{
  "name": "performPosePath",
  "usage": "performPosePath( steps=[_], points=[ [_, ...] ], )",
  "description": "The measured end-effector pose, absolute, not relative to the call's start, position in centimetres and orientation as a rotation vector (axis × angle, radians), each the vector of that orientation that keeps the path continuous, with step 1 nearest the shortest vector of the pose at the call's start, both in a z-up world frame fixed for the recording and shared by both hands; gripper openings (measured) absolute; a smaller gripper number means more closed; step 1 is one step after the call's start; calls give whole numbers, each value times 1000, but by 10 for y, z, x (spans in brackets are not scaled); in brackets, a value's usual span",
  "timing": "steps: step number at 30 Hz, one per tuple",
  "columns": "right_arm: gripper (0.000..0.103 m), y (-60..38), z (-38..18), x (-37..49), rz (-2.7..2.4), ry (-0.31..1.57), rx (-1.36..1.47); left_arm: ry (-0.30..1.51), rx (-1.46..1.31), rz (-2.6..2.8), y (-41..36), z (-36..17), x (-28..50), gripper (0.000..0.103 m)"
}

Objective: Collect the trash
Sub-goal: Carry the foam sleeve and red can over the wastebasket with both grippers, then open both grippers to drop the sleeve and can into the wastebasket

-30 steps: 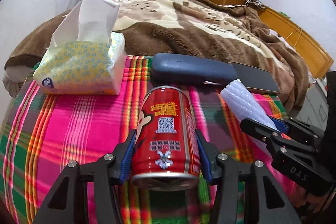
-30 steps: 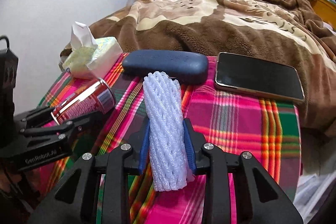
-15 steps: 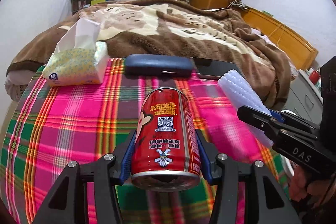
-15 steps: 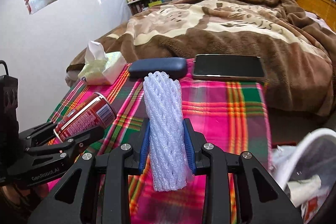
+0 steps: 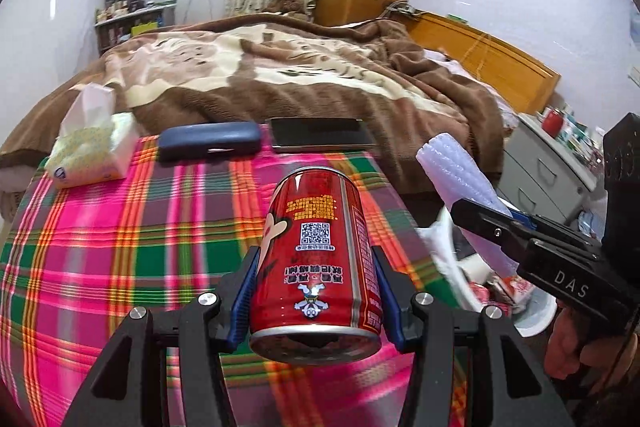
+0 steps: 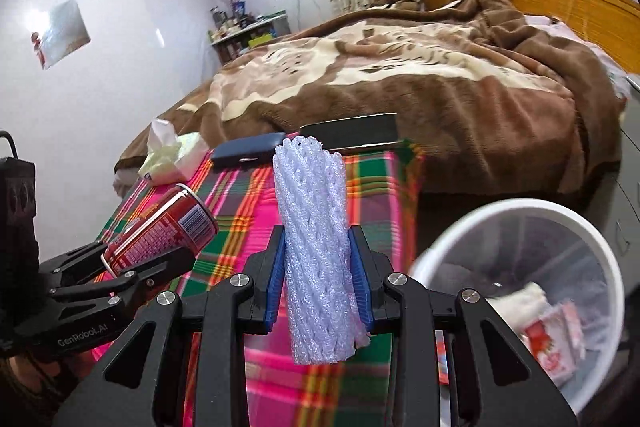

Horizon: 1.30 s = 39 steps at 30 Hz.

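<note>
moved: both my hands pulled back from the plaid top; bin now in view at right
can (image 5: 316, 259): clamped in my left gripper (image 5: 314, 295), in the air
foam net (image 6: 314, 251): pinched in my right gripper (image 6: 318, 283), beside the bin (image 6: 516, 211)
done: both lifted
left: drop both in bin
staying: tissues (image 5: 92, 151), case (image 5: 208, 145), phone (image 5: 320, 135)

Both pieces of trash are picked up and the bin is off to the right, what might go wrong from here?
The white bin sits beside the table edge, and the red can in the left hand-held gripper is farther from it, so it may miss. The light foam net in the right hand-held gripper might catch on the rim.
</note>
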State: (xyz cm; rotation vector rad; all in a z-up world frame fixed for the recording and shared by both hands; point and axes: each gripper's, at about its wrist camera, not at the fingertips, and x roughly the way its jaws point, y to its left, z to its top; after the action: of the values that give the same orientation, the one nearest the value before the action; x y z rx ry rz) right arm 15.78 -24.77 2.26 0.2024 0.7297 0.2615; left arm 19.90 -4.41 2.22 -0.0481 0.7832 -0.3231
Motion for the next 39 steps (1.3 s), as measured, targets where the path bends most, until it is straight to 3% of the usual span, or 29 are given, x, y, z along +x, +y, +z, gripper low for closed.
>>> performPosePath(
  steps=[15, 33, 36, 39],
  points=[
    [32, -335, 19, 123, 65, 725, 243, 787, 23, -483, -154, 24, 172, 53],
    [34, -397, -19, 115, -127, 845, 266, 893, 92, -606, -254, -21, 174, 53],
    [40, -398, -22, 117, -121, 861, 263, 879, 84, -613, -256, -18, 176, 55],
    [58, -397, -20, 114, -117, 846, 262, 870, 86, -604, -253, -15, 177, 62]
  ],
)
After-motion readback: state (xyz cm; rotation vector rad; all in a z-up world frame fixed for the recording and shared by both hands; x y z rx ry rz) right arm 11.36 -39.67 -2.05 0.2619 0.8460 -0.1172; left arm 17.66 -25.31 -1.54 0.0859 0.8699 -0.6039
